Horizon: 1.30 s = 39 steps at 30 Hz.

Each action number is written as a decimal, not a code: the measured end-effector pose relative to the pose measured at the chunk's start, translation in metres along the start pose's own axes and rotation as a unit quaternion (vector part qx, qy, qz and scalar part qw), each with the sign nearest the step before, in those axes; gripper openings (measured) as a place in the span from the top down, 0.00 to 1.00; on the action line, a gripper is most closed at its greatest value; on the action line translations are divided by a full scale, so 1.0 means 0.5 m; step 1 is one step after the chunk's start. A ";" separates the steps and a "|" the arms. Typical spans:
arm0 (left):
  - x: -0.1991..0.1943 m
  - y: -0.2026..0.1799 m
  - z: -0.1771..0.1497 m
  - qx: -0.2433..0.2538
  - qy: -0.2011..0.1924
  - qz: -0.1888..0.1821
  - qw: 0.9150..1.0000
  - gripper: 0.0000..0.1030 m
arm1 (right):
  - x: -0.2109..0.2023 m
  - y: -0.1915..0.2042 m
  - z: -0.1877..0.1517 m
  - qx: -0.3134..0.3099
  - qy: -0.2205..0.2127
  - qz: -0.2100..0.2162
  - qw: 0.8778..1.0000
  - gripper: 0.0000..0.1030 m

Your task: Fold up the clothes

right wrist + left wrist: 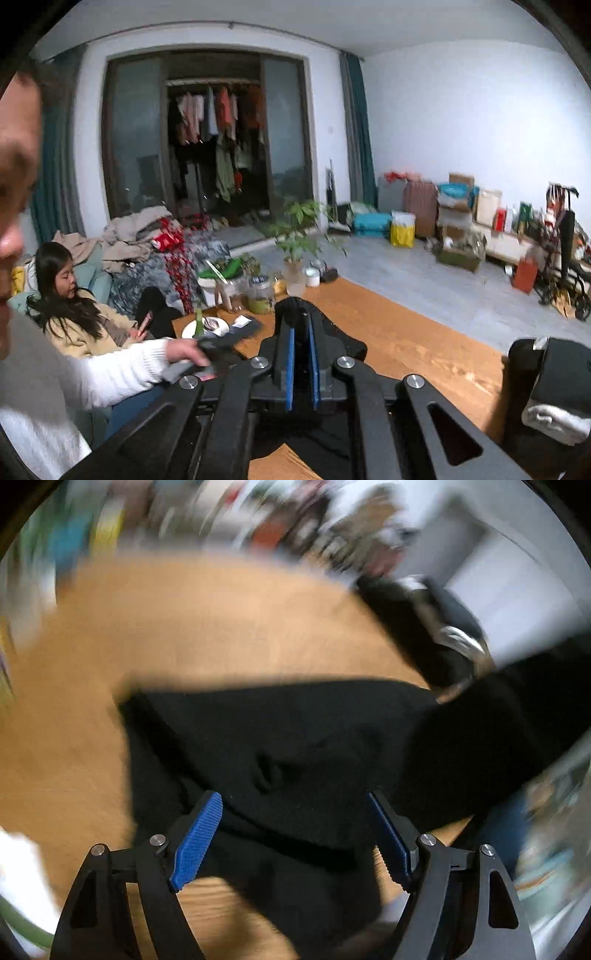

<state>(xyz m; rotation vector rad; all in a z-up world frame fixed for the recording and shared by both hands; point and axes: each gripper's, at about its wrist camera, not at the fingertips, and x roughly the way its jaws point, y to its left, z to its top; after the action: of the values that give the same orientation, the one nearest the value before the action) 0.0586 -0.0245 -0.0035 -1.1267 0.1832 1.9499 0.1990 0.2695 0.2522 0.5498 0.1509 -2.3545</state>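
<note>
Your left tool hangs with its blue pads spread wide and nothing between them, just above a black garment that sprawls across the wooden worktop. The cloth fills the middle of the left wrist view and runs off toward 3 o'clock, where it rises from the surface. Your right tool is pinched nearly closed on a fold of that same black cloth, which bulges above its pads at 12 o'clock. The left view is badly smeared, so the garment's edges and corners cannot be made out. One risk is that the narrow pinch slips and the lifted part drops in a heap. Another is that the wide tool catches several layers at once. Jars, a plate and a potted plant stand at the worktop's far end near 11 o'clock, and dragged cloth could topple them.
</note>
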 end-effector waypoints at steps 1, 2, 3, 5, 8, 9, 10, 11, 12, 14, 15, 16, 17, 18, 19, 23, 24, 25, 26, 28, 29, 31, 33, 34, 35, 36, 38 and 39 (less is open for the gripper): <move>-0.042 -0.029 -0.020 0.050 -0.054 0.033 0.997 0.23 | 0.025 -0.006 0.004 0.010 0.014 -0.003 1.000 0.92; -0.072 -0.057 -0.042 0.096 -0.097 0.053 0.989 0.23 | 0.042 -0.014 0.004 0.016 0.022 -0.005 1.000 0.92; -0.090 -0.091 -0.067 0.146 -0.120 0.071 0.979 0.23 | 0.059 -0.021 0.004 0.023 0.030 -0.006 0.999 0.92; -0.095 -0.145 -0.102 0.227 -0.135 0.088 0.960 0.23 | 0.088 -0.038 0.006 0.039 0.041 -0.003 0.998 0.92; -0.068 -0.198 -0.126 0.306 -0.122 0.087 0.940 0.23 | 0.110 -0.061 0.020 0.070 0.036 0.016 0.997 0.92; -0.052 -0.201 -0.122 0.317 -0.114 0.084 0.938 0.23 | 0.109 -0.067 0.028 0.080 0.030 0.023 0.996 0.92; -0.035 -0.205 -0.117 0.328 -0.107 0.080 0.935 0.23 | 0.109 -0.072 0.036 0.090 0.024 0.030 0.995 0.92; -0.019 -0.208 -0.111 0.338 -0.099 0.077 0.933 0.23 | 0.105 -0.071 0.045 0.095 0.022 0.034 0.995 0.92; -0.001 -0.209 -0.101 0.349 -0.090 0.077 0.929 0.23 | 0.101 -0.070 0.053 0.100 0.019 0.038 0.994 0.92; 0.034 -0.211 -0.083 0.368 -0.073 0.075 0.924 0.23 | 0.096 -0.067 0.064 0.107 0.017 0.041 0.993 0.92; 0.042 -0.210 -0.078 0.368 -0.069 0.069 0.925 0.23 | 0.095 -0.064 0.067 0.109 0.018 0.040 0.993 0.92; 0.050 -0.209 -0.074 0.367 -0.064 0.062 0.926 0.23 | 0.094 -0.062 0.069 0.111 0.018 0.040 0.993 0.92; 0.059 -0.208 -0.070 0.367 -0.060 0.056 0.927 0.23 | 0.097 -0.063 0.071 0.115 0.020 0.039 0.992 0.92; 0.067 -0.207 -0.065 0.366 -0.055 0.050 0.927 0.23 | 0.101 -0.066 0.073 0.120 0.020 0.042 0.992 0.92; 0.076 -0.206 -0.061 0.366 -0.051 0.044 0.928 0.23 | 0.105 -0.070 0.074 0.125 0.021 0.045 0.991 0.92; 0.094 -0.176 -0.041 0.340 -0.030 0.023 0.940 0.93 | 0.134 -0.106 0.093 0.138 0.017 0.037 0.990 0.92; 0.091 -0.158 -0.035 0.328 -0.026 0.020 0.944 0.97 | 0.145 -0.120 0.100 0.142 0.017 0.034 0.989 0.92; 0.089 -0.141 -0.030 0.317 -0.022 0.016 0.948 0.97 | 0.161 -0.137 0.103 0.148 0.018 0.027 0.989 0.92; 0.085 -0.124 -0.028 0.309 -0.017 0.009 0.951 0.98 | 0.177 -0.155 0.106 0.153 0.019 0.019 0.988 0.92; 0.078 -0.091 -0.027 0.297 -0.006 0.000 0.955 0.98 | 0.209 -0.189 0.112 0.164 0.021 0.004 0.986 0.92; 0.077 -0.072 -0.027 0.288 0.000 -0.003 0.958 0.98 | 0.229 -0.203 0.110 0.166 0.025 -0.003 0.986 0.92; 0.073 -0.038 -0.027 0.269 0.011 -0.012 0.963 0.98 | 0.276 -0.230 0.105 0.171 0.035 -0.015 0.984 0.92; 0.073 -0.003 -0.023 0.245 0.017 -0.024 0.969 0.98 | 0.336 -0.254 0.103 0.171 0.048 -0.026 0.984 0.92; 0.074 0.013 -0.018 0.231 0.019 -0.030 0.972 0.98 | 0.362 -0.263 0.103 0.169 0.053 -0.032 0.984 0.92; 0.076 0.027 -0.011 0.216 0.018 -0.033 0.976 0.98 | 0.393 -0.275 0.109 0.166 0.056 -0.039 0.984 0.92; 0.080 0.041 -0.003 0.200 0.018 -0.036 0.979 0.97 | 0.424 -0.286 0.114 0.164 0.060 -0.046 0.984 0.92; 0.096 0.062 0.010 0.166 0.032 -0.042 0.985 0.96 | 0.489 -0.314 0.120 0.153 0.073 -0.092 0.981 0.82; 0.104 0.073 0.016 0.148 0.038 -0.045 0.987 0.95 | 0.515 -0.326 0.120 0.146 0.084 -0.121 0.978 0.69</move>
<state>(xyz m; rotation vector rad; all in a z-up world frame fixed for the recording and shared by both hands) 0.0148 -0.0119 -0.0484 -0.9953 0.4416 1.7339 -0.1007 0.2171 0.1891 0.9184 -0.0578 -2.5845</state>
